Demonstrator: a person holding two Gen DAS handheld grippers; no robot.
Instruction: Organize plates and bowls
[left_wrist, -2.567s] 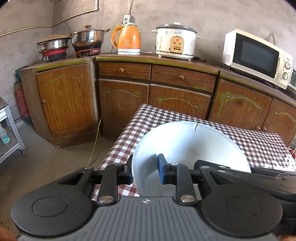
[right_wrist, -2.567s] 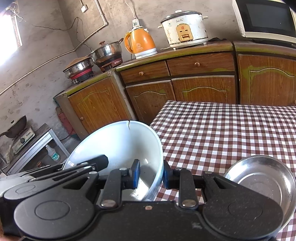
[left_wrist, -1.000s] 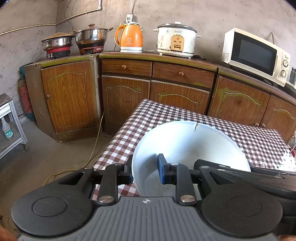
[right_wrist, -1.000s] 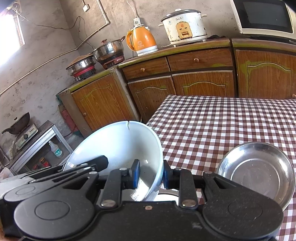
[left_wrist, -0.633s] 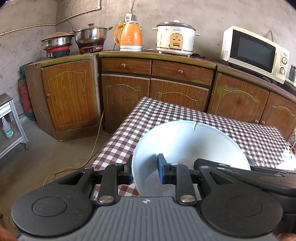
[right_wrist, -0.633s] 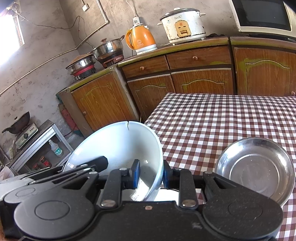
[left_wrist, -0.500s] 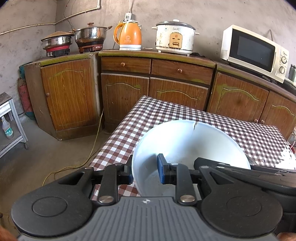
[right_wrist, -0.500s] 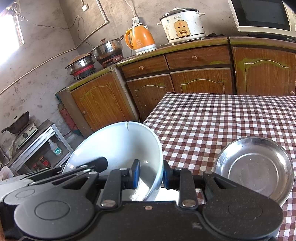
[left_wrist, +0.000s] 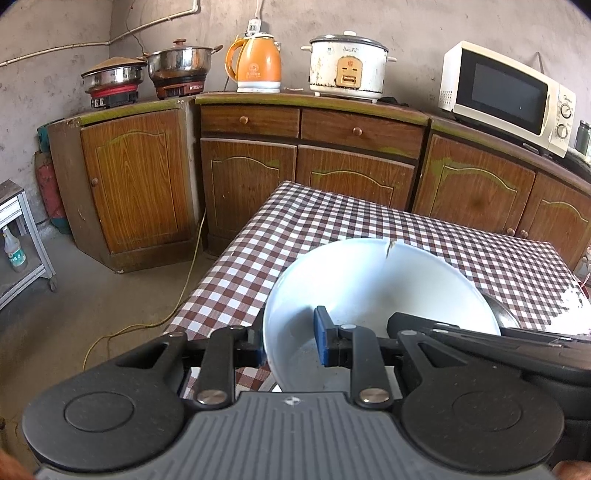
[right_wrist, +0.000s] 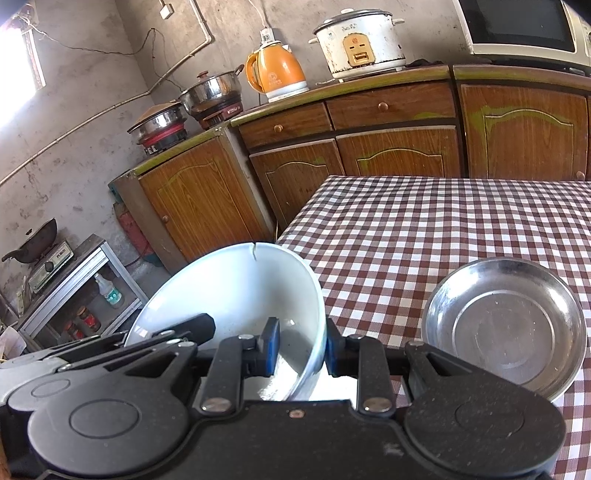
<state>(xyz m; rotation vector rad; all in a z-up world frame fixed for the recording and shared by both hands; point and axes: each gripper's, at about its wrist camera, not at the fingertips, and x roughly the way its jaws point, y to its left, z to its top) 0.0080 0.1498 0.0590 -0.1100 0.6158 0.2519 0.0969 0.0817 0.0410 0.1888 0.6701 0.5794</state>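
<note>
Bowl: the white bowl (left_wrist: 369, 284) hangs tilted over the near edge of the checked counter (left_wrist: 424, 236), lower centre of the left view, a crack in its far rim.
Left tongs (left_wrist: 288, 345): pinching the bowl's left wall.
Right tongs (right_wrist: 301, 349): pinching the opposite wall, lower centre of the right view.
Change: the grip is the same as a moment ago; the steel dish (right_wrist: 504, 332) has slid up the frame, now at lower right.
Meaning: the carry looks slow; my guess is the bowl goes beside or into the dish.
</note>
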